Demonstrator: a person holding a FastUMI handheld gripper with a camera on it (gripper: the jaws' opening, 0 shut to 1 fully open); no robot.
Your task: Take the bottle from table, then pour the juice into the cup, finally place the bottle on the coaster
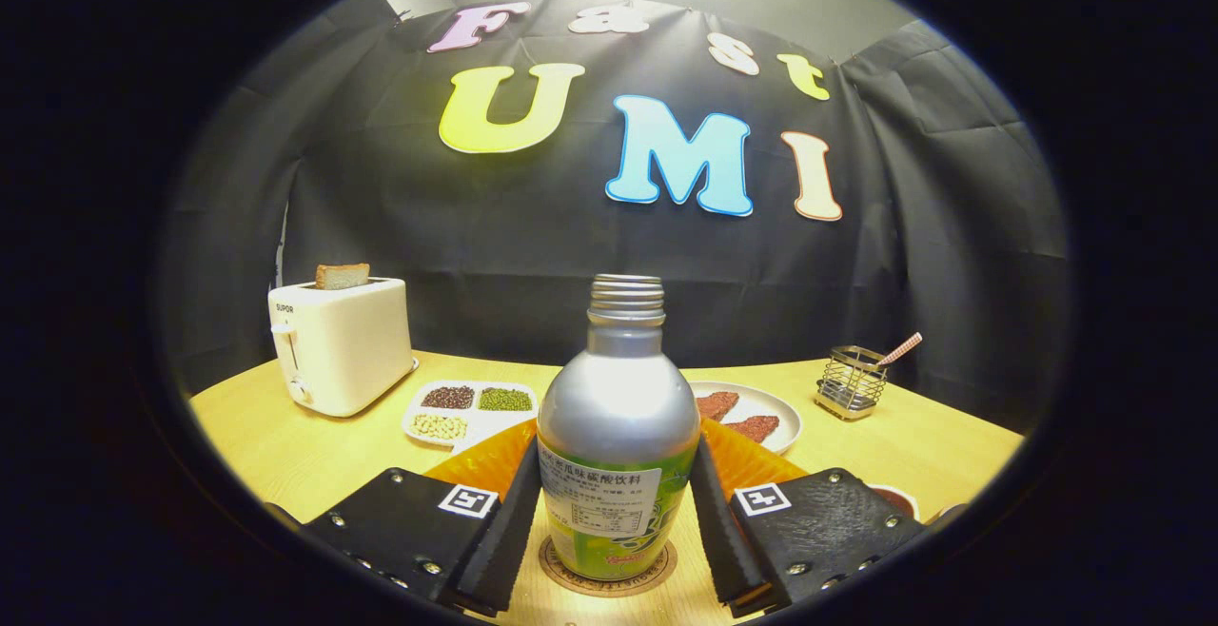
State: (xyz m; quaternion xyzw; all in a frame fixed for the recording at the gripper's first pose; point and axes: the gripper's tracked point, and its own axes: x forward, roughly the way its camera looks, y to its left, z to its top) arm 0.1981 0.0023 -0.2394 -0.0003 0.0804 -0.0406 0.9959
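A silver bottle [617, 407] with a green label and an uncapped threaded neck stands upright on a round cork coaster [561, 571]. My gripper [617, 459] holds it: the two fingers lie against its left and right sides at label height, shut on it. A white cup [896, 497] with dark liquid inside peeks out just past the right finger, mostly hidden by it.
An orange dish [485, 459] lies right behind the bottle. Beyond it are a divided tray of beans [468, 409] and a white plate [756, 412] with reddish slices. A white toaster [341, 345] with bread stands far left, a wire holder [850, 381] far right.
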